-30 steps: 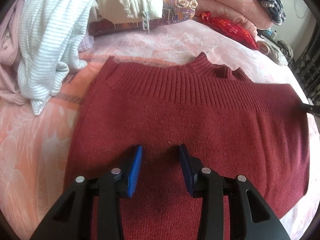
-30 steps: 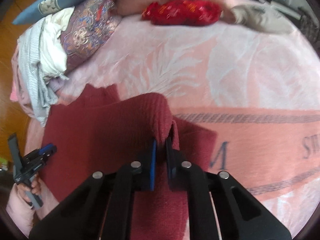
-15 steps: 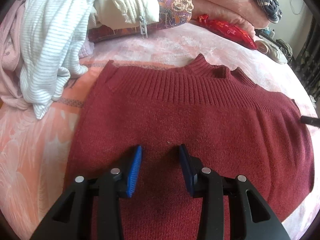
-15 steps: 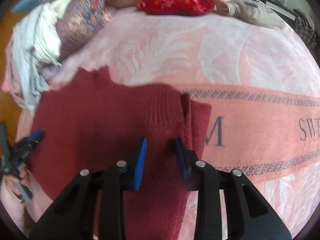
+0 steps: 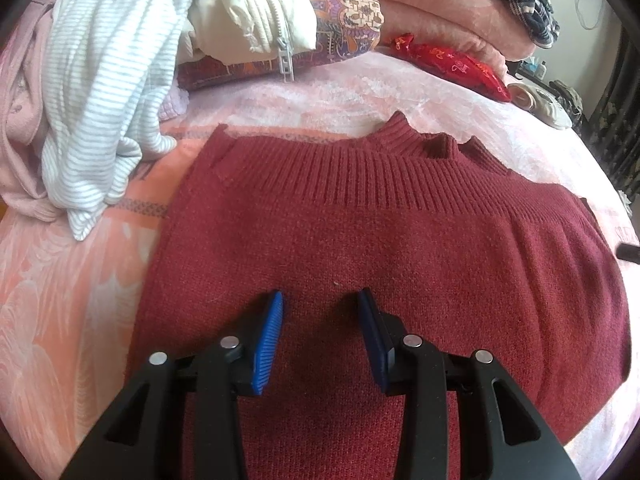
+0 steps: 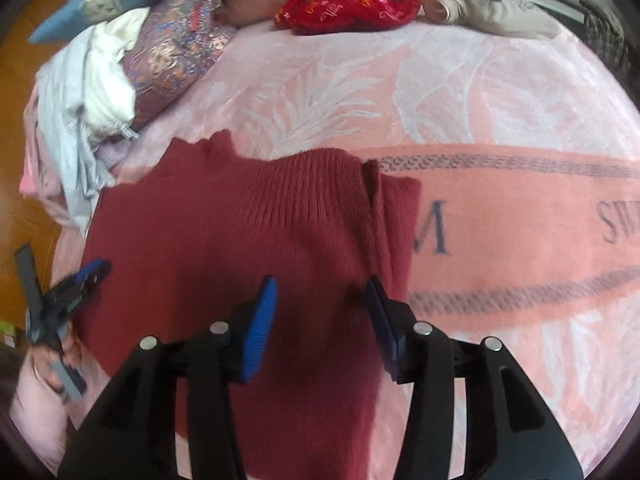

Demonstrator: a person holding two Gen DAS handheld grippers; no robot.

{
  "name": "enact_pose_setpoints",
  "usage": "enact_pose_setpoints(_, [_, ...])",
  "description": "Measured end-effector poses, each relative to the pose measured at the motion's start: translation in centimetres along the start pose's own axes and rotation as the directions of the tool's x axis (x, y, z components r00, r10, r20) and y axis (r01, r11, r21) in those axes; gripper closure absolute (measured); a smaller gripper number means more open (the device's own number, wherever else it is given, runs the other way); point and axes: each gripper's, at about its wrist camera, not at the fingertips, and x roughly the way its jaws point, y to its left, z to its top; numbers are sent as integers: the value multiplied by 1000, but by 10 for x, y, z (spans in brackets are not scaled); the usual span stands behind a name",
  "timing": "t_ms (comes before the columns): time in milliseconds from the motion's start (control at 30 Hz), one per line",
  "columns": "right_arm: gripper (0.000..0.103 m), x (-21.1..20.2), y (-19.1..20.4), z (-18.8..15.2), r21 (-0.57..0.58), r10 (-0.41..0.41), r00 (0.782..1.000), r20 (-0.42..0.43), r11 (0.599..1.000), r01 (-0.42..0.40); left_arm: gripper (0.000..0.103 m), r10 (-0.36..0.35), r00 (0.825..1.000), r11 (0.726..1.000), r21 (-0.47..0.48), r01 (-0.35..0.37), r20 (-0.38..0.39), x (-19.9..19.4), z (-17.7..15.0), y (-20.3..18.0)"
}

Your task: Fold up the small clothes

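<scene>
A dark red knit sweater (image 5: 392, 248) lies folded flat on the pink blanket, its ribbed hem laid across near the collar. It also shows in the right wrist view (image 6: 248, 248). My left gripper (image 5: 320, 300) is open and empty, just above the sweater's near part. My right gripper (image 6: 322, 288) is open and empty over the sweater's right side, beside its folded edge (image 6: 392, 232). The left gripper also shows in the right wrist view (image 6: 86, 276), held in a hand at the sweater's left edge.
A pile of clothes with a white striped garment (image 5: 108, 80) and a cream zip jacket (image 5: 256, 16) lies at the left. A patterned pillow (image 6: 176, 52), a red pouch (image 6: 348, 8) and stacked pink blankets (image 5: 440, 4) sit at the back. Pink blanket (image 6: 520, 220) extends right.
My right gripper let go of the sweater's fold, opened wide and drew back; the fold now lies flat. My left gripper stayed open and shifted slightly.
</scene>
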Motion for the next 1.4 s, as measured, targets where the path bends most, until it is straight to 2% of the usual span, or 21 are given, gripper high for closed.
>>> enact_pose_setpoints(33, [41, -3, -1, -4, -1, -1, 1000, 0, 1000, 1, 63, -1, 1000, 1000, 1, 1, 3, 0, -1, 0])
enact_pose_setpoints(233, [40, -11, -19, -38, 16, 22, 999, -43, 1000, -21, 63, 1, 1000, 1000, -2, 0, 19, -2, -3, -1])
enact_pose_setpoints(333, [36, -7, -24, -47, 27, 36, 998, -53, 999, -34, 62, 3, 1000, 1000, -3, -3, 22, -2, -4, -1])
enact_pose_setpoints(667, [35, 22, -23, -52, 49, 110, 989, -103, 993, -105, 61, -13, 1000, 1000, -3, 13, 18, 0, -4, 1])
enact_pose_setpoints(733, [39, 23, -25, -50, 65, 131, 985, -109, 990, -125, 61, -14, 1000, 1000, -2, 14, 15, 1, -4, 1])
enact_pose_setpoints(767, [46, 24, -26, -49, 71, 154, 981, -114, 987, -147, 61, -15, 1000, 1000, -4, 15, 11, 1, -3, 2])
enact_pose_setpoints(833, [54, 28, -29, -48, 114, 230, 964, -135, 970, -216, 61, -19, 1000, 1000, -10, 19, 4, 2, -2, 3])
enact_pose_setpoints(967, [51, 36, -33, -42, 157, 267, 952, -149, 957, -244, 60, -21, 1000, 1000, -10, 21, -4, 4, -1, 3])
enact_pose_setpoints(1033, [51, 38, -31, -41, 151, 269, 950, -156, 957, -246, 59, -17, 1000, 1000, -2, 17, -5, 4, -1, 3])
enact_pose_setpoints(1100, [58, 39, -27, -40, 135, 257, 953, -158, 962, -237, 58, -12, 1000, 1000, 4, 12, -10, 5, 0, 3])
enact_pose_setpoints(1200, [75, 36, -27, -42, 136, 287, 945, -154, 954, -267, 58, -3, 1000, 1000, 1, 3, -22, 6, 2, 2])
enact_pose_setpoints(1400, [81, 26, -27, -44, 169, 270, 952, -142, 955, -245, 58, 23, 997, 1000, -15, -24, -70, 3, 8, 1])
